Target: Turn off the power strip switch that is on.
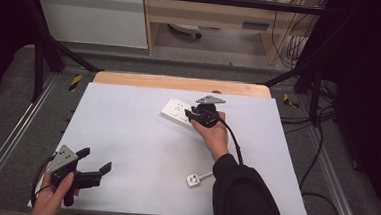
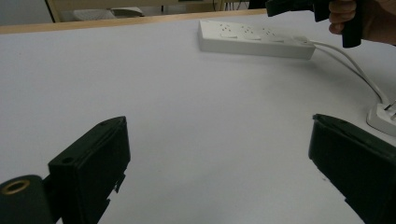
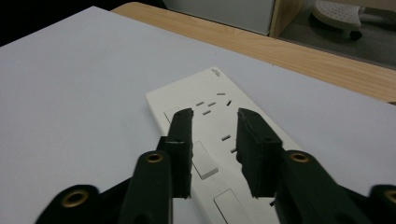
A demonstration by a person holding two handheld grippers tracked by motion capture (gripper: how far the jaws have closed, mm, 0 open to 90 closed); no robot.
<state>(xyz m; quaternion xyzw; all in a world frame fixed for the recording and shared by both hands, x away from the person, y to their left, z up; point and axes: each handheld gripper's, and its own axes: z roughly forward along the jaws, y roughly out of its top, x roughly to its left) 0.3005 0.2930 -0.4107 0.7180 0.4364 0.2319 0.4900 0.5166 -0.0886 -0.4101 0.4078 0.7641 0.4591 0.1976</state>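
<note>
Right gripper (image 3: 212, 119), jaws part-open on nothing, hovers directly over white power strip (image 3: 219, 154), whose long axis runs straight ahead under them; left gripper (image 1: 95, 162), jaws apart, sits well away.

A white-topped table (image 1: 126, 148) is seen; on it are laid a white power strip (image 1: 177, 109) and its plug (image 1: 192, 179).

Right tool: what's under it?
The white power strip lies under the right tool, sockets and rocker switches showing between its open jaws. The strip's near end is covered by the jaws.
</note>
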